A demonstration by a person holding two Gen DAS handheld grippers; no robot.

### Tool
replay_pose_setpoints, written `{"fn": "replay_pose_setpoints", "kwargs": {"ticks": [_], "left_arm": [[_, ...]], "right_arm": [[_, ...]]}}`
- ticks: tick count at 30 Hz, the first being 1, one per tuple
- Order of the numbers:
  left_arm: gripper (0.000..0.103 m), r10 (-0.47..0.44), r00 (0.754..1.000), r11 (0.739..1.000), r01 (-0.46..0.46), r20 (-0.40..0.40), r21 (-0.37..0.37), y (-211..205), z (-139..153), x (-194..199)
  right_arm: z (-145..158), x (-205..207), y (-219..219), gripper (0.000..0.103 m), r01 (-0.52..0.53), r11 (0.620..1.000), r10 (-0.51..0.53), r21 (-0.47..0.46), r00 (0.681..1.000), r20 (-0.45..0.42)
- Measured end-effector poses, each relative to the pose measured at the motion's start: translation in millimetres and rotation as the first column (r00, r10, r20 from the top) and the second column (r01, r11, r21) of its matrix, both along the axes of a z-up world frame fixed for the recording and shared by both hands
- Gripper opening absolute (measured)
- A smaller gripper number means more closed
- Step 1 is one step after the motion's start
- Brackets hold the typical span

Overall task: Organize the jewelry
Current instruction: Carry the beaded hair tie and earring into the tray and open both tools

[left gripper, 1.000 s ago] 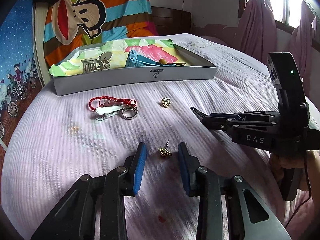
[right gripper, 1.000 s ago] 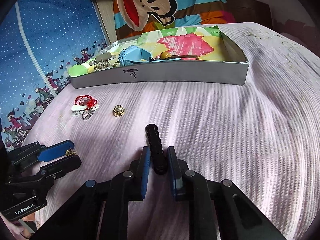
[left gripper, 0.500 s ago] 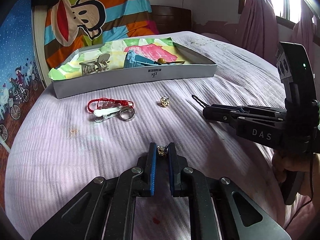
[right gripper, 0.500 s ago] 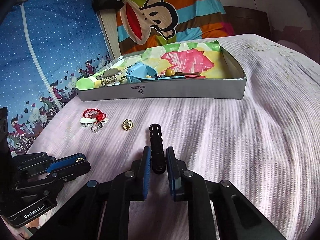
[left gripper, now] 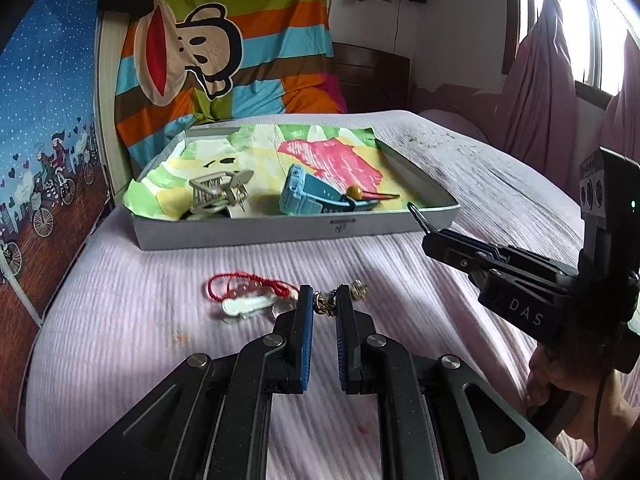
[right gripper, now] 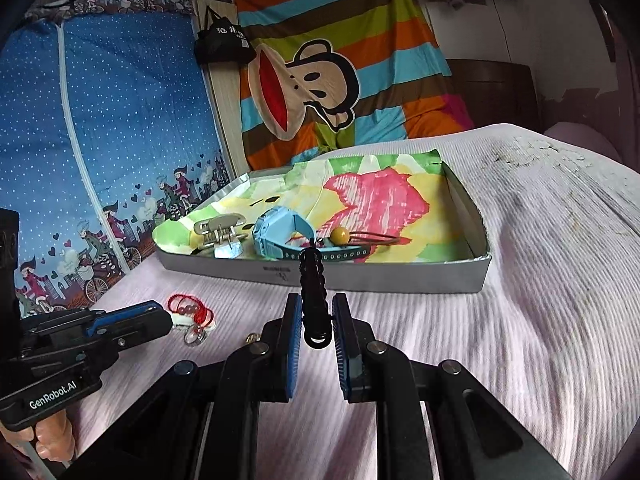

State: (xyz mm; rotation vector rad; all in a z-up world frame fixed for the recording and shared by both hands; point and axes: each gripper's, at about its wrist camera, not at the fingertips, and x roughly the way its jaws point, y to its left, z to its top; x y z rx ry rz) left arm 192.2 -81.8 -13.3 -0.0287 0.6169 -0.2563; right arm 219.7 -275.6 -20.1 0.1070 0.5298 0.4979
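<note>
Left gripper: we see its blue pads clamped on a small gold earring, held above the bed
Right gripper: we see it pinched on a black hair clip that stands up between the pads and pokes out past the tips
Box: grey and shallow, lined with bright paper, lying on the bed beyond both grippers
Inside the box: we make out a tan claw clip to the left, a blue watch in the middle, and a cord with a yellow bead just beside the watch
On the bedcover: a red string bracelet, a white clip touching it, and a second gold earring just beside the left gripper's tip; a ring lies by the white clip
Person: we see a hand under the right gripper's handle
</note>
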Motion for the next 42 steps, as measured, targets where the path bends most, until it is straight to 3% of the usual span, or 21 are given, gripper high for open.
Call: {"fn": "replay_pose_setpoints", "kwargs": {"ticks": [7,16,21,28,36,42], "left_arm": [[0.008,0.064,0.997,0.997,-0.062,0.032,-0.034,16,27,49],[0.008,0.077,0.996,0.997,-0.077,-0.047,-0.004,21,11,98],[0.008,0.040,0.996,0.998,-0.036,-0.086,0.051,18,-4,104],[0.008,0.038,0.994,0.998,-0.034,-0.100,0.049,18,-5,104],[0.009,0.057,0.994,0.998,-0.057,-0.095,0.010,22,-4,104],[0.009,0.085,0.995,0.994,-0.088,-0.047,-0.063,30,4,92]], "right_arm": [[8,41,-6,0.014,0.035,0.997,-0.038,0.072,0.999,0.027],[-2,78,13,0.015,-0.006,0.999,0.006,0.034,1.000,-0.004],[-9,81,12,0.015,-0.029,0.998,0.031,0.054,0.999,-0.038],[-9,79,18,0.016,-0.035,0.999,0.036,0.022,0.998,-0.046],[-9,79,19,0.016,-0.031,0.999,0.031,0.015,0.999,-0.044],[-1,70,10,0.029,0.007,0.999,-0.007,0.042,1.000,-0.003]]}}
